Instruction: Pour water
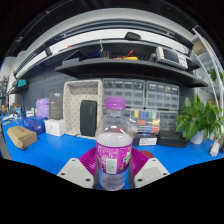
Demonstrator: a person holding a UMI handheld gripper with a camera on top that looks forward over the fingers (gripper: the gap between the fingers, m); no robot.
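A clear plastic water bottle [114,145] with a pink cap and a pink label stands upright between my gripper's [113,170] two fingers. Both pink pads press against the bottle's sides. The bottle is held above the blue table [50,152]. The lower part of the bottle looks clear, and its base is hidden below the fingers.
Behind the bottle stand grey drawer cabinets [140,97], a pegboard box [82,107] and shelves with boxes. A green plant [198,120] is at the right. A white box [54,127], a purple container [42,107] and a tan object [20,137] lie at the left.
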